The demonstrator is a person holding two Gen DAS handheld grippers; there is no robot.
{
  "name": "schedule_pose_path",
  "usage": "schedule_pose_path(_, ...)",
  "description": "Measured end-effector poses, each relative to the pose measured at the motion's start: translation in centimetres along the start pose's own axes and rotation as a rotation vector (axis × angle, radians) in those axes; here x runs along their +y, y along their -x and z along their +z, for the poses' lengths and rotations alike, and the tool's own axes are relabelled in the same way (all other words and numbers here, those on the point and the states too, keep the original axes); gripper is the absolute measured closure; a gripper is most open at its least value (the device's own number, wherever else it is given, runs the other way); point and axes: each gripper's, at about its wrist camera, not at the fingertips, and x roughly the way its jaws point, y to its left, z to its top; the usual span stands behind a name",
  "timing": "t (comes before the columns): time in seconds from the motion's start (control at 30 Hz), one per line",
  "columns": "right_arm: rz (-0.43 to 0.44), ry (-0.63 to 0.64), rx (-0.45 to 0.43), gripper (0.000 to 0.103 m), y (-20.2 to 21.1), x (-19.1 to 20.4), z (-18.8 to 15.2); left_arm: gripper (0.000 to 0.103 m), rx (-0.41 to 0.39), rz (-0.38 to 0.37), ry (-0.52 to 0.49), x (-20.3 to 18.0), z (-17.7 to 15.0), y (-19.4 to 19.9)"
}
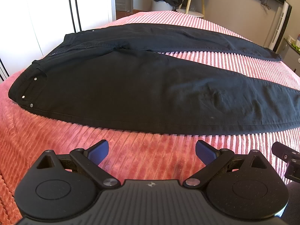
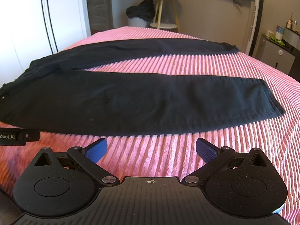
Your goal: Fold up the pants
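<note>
Black pants (image 1: 142,86) lie flat on a pink ribbed bedspread (image 1: 131,153), waistband at the left, both legs spread apart and running to the right. In the right wrist view the pants (image 2: 131,101) show their two leg hems at the right. My left gripper (image 1: 152,151) hovers open over the bedspread just short of the near leg's edge, nothing between its blue pads. My right gripper (image 2: 151,150) is open too, near the lower part of the near leg, also empty. Part of the right gripper (image 1: 286,157) shows at the left wrist view's right edge.
Beyond the bed stand a small round side table (image 2: 165,11) with items on top and a grey stool with a dark heap of clothing (image 2: 140,11). A white wardrobe (image 1: 46,9) is at the left. A cabinet (image 2: 277,52) and tall white appliance (image 2: 255,24) are at the right.
</note>
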Motion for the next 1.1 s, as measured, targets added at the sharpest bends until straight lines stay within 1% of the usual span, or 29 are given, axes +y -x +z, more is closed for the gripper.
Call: schedule_pose_path(1.1,0.011,-0.023,0.013,0.000,-0.21,-0.19,0.07,0.004,0.013,-0.001,0.005,0.07,0.22,-0.32)
